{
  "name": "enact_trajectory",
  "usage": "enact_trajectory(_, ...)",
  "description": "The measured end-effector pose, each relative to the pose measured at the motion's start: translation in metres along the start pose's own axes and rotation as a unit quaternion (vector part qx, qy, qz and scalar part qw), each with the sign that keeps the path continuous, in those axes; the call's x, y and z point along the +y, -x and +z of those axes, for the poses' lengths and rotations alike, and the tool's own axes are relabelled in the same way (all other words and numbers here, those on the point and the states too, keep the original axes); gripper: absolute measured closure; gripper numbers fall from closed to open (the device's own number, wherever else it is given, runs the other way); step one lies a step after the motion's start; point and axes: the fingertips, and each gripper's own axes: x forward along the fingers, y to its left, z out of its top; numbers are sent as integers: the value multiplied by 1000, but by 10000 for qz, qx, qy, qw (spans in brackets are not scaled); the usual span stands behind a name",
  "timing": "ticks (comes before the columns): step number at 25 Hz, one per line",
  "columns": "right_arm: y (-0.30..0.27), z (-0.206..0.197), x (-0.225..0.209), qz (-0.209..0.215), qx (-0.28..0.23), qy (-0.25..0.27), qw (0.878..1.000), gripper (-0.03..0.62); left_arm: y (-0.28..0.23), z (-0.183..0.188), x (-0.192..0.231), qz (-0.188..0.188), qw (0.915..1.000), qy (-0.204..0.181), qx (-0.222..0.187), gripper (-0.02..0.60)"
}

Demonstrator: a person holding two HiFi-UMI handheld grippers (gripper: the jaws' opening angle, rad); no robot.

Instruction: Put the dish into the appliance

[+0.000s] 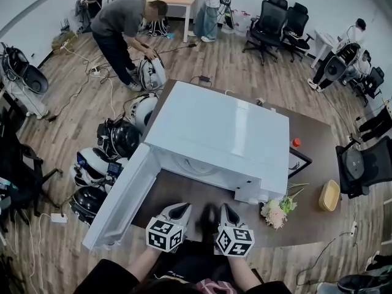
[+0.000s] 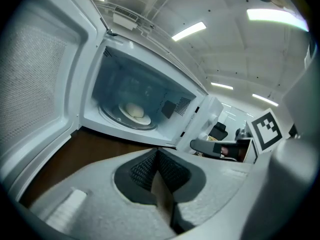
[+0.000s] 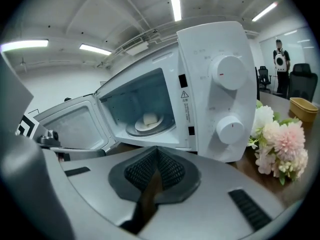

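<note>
Two tools are held side by side over the near edge of the counter (image 1: 309, 141), in front of the open white microwave (image 1: 220, 130). The left tool (image 2: 157, 151) has its jaws pressed together with nothing between them. The right tool (image 3: 157, 151) is likewise pressed together and empty. The dish (image 3: 150, 121), a plate bearing a pale rounded lump, rests on the glass turntable (image 2: 111, 118) inside the microwave's cavity, well apart from both tools. The door (image 1: 119, 198) stands swung wide open on the left. Right of the cavity, the control panel carries two round dials (image 3: 227, 72), one above the other. A bunch of pink and white flowers (image 1: 277, 210) lies on the counter just right of the microwave, and a yellow bowl (image 1: 329, 195) sits farther right.
</note>
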Motion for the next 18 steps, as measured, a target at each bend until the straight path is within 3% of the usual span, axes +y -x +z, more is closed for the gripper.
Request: enact_trajectory(18,6,3,7,186,-68,359,9992,588,2,3,-9,53,9998,-35,-170,572)
